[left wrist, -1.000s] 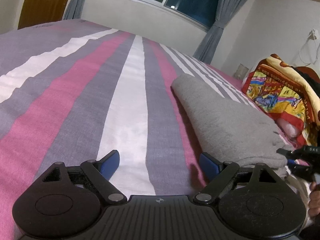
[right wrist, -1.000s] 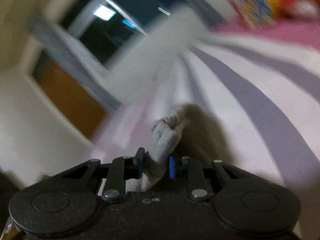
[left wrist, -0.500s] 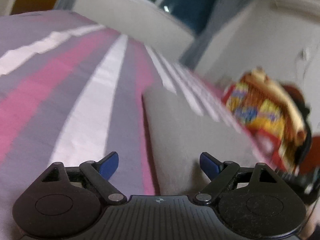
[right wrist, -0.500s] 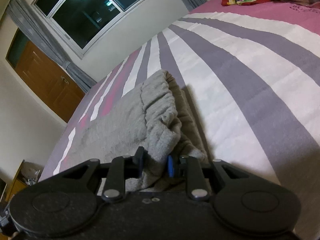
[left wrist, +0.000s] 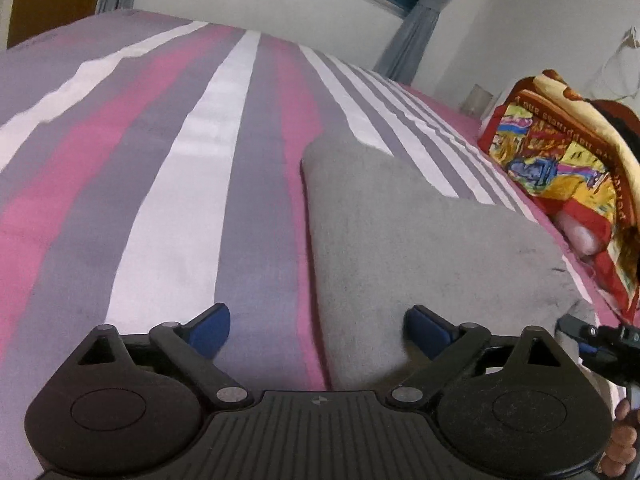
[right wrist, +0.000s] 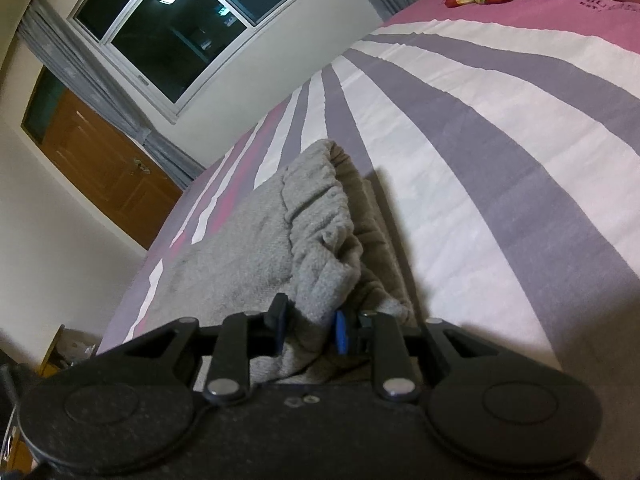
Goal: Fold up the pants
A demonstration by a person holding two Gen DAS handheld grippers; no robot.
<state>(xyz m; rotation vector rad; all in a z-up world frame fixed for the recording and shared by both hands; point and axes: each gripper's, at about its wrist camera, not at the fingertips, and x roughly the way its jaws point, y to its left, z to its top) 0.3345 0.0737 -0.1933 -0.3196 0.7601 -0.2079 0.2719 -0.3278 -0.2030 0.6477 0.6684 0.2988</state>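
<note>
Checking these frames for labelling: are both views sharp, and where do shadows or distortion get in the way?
Left wrist view: sharp, fisheye bends the striped bedsheet, dark corners. Right wrist view: sharp, tilted; the grey pants cast a hard shadow on the sheet; window is black.

Both wrist views face close across the pants (left wrist: 420, 240) from opposite ends.

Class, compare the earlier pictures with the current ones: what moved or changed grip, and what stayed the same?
The left hand-held gripper has shifted toward the folded grey knit pants; their near edge now lies between its opening jaws, unpinched. The right hand-held gripper stays clamped on the bunched waistband, which has settled onto the striped pink, grey and white bedsheet.
</note>
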